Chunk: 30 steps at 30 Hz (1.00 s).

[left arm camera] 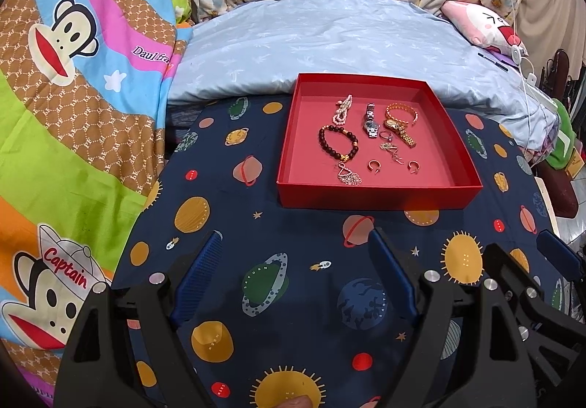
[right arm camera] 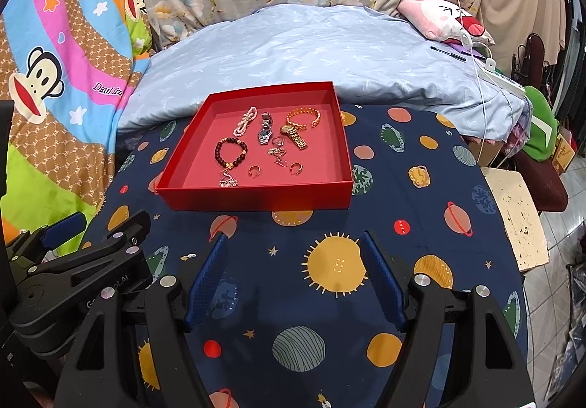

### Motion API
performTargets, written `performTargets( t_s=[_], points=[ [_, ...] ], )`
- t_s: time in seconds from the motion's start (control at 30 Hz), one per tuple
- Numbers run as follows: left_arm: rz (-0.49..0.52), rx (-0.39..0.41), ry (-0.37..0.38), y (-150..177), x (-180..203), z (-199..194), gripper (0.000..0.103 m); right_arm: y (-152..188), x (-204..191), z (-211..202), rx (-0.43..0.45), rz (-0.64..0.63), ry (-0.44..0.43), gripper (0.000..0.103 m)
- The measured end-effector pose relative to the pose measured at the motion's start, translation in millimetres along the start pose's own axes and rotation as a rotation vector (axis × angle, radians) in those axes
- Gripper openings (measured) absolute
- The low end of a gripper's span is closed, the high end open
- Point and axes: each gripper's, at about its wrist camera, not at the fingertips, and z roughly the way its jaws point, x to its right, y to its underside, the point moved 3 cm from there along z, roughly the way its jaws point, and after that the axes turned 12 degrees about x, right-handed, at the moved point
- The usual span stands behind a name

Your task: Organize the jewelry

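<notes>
A red tray [left arm camera: 377,193] sits on the planet-print cloth [left arm camera: 293,298], its far edge against a pale blue quilt [left arm camera: 329,38]. All the jewelry in view lies inside the tray; none shows on the cloth.

Contents, far to near: a pink bead strand [left arm camera: 341,111], a steel watch [left arm camera: 370,120], a gold bangle [left arm camera: 401,111] touching a gold watch [left arm camera: 401,131]. A dark bead bracelet [left arm camera: 337,144] lies on the left, with a silver pendant [left arm camera: 348,176] just below it. In the middle are a ring [left arm camera: 385,135] and some small chain pieces, too fine to identify from here. Two small hoops [left arm camera: 373,165] [left arm camera: 414,166] lie nearest the front wall.

The left gripper [left arm camera: 293,276] and right gripper [right arm camera: 296,276] are both held over the cloth short of the tray, jaws spread wide, nothing between them. In the right view the left gripper sits beside the right one, at its left.

Judgement: the pieces are already gathered in the tray, loosely spaced. This fits either a finished gathering or a sorting within the tray in progress; the views do not settle which.

If any piece is to be lifted, the flat hoops and ring would need the tips pressed low and square to the tray floor. The gold pair touch, so grip one at its free end. The tray is light; steadying its rim with the other gripper would help.
</notes>
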Motion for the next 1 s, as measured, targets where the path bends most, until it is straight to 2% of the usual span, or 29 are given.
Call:
performTargets(
  t_s=[0.8, 1.0],
  points=[
    [-0.021, -0.014, 0.011, -3.1, 1.0, 5.8, 0.079, -2.1, 2.8, 3.2, 0.003, 0.007, 0.007, 0.073],
    [-0.023, 0.000, 0.007, -3.4, 0.9, 4.7, 0.079, -3.0, 4.8, 3.1, 0.006, 0.013, 0.021, 0.076]
  ],
)
